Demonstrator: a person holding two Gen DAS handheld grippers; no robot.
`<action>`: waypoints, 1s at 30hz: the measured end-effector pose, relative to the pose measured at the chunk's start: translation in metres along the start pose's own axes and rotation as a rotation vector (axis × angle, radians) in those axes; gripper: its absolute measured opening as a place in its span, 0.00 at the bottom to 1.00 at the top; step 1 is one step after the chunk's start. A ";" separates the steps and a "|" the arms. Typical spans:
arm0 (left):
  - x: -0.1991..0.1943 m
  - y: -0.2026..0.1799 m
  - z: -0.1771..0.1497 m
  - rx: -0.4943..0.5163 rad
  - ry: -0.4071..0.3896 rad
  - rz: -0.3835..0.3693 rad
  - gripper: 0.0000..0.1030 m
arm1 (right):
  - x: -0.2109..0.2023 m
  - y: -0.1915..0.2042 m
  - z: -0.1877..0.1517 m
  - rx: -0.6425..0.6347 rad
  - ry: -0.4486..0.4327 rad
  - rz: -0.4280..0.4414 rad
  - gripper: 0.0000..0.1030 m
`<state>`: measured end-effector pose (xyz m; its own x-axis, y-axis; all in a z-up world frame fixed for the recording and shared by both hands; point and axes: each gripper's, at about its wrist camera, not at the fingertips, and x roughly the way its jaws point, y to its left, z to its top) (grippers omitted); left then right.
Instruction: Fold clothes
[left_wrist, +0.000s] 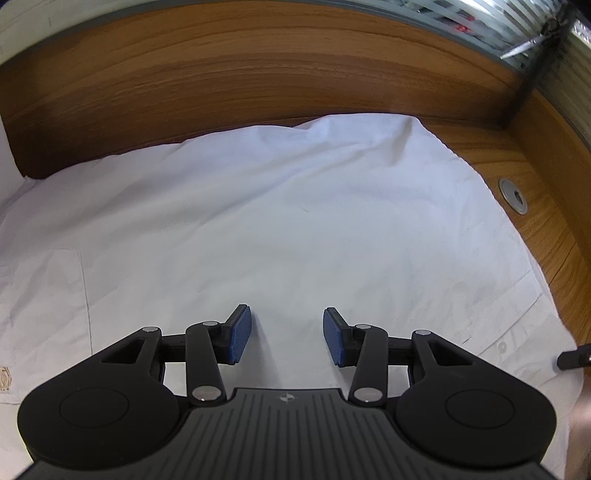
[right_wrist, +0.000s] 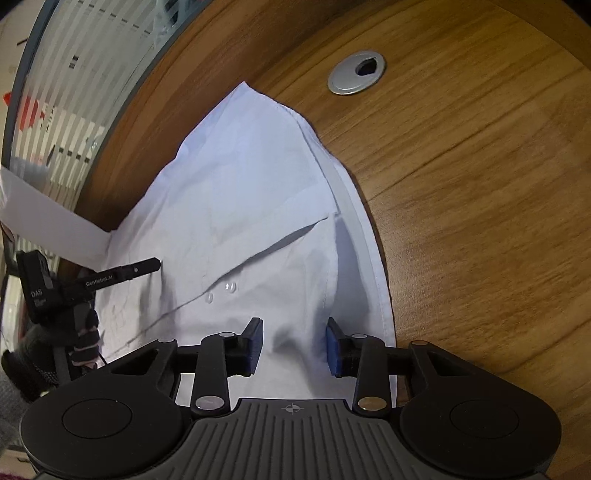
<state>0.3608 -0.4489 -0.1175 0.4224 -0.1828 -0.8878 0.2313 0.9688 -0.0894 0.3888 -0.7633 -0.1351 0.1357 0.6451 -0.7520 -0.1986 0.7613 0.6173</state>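
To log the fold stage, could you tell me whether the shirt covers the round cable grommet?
No, the grommet lies bare on the wood beyond the shirt.

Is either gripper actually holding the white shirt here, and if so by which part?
Neither grips it. The left gripper and the right gripper stand open over the white button-up shirt on the wooden desk, pads clear of cloth.

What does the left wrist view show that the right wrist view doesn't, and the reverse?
Left wrist only: a chest pocket with a small embroidered logo. Right wrist only: two cuff buttons, the folded sleeve, and the left gripper seen from the side. Both: the white shirt on the wooden desk, and the silver cable grommet.
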 end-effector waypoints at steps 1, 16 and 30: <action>0.000 -0.002 0.000 0.012 0.001 0.008 0.46 | 0.002 0.002 0.001 -0.004 0.001 -0.032 0.05; -0.001 -0.005 0.002 0.041 -0.002 0.049 0.46 | -0.009 0.015 -0.011 -0.100 -0.015 -0.189 0.03; -0.055 -0.020 -0.007 0.033 -0.051 -0.118 0.46 | -0.051 0.021 -0.035 -0.182 -0.070 -0.261 0.49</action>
<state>0.3266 -0.4570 -0.0706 0.4345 -0.3042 -0.8478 0.3104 0.9342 -0.1761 0.3437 -0.7827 -0.0918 0.2704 0.4375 -0.8576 -0.3181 0.8813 0.3494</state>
